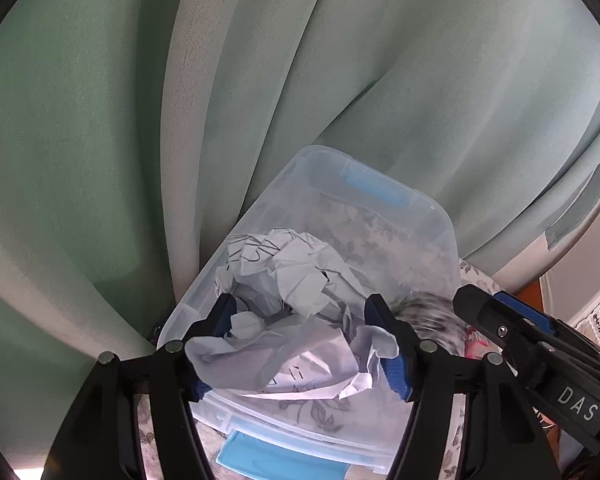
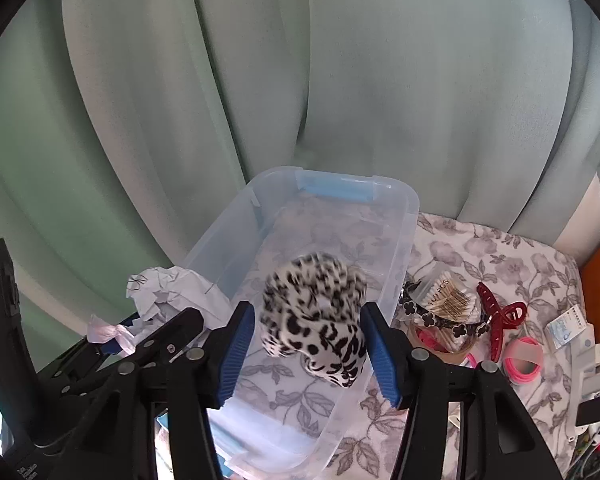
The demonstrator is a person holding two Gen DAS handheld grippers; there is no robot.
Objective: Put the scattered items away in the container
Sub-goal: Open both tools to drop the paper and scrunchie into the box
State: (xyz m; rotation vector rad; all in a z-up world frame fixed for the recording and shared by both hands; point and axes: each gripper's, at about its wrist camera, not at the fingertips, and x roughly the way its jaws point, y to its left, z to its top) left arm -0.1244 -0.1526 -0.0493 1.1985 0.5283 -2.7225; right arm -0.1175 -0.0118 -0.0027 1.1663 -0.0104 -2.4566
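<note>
Both wrist cameras look steeply down along their fingers, close over the shared clear plastic storage box [image 1: 428, 216] [image 2: 396, 208] (green curtain [image 1: 100, 120] [image 2: 380, 80] beyond).

Backdrop: you face pale green curtains [image 2: 340, 80] in deep folds filling the upper frame | Surface: grey floral tablecloth [image 2: 500, 256] at lower right | Edge: orange-brown wood [image 2: 596, 280] at far right | Light: soft daylight, even.
</note>
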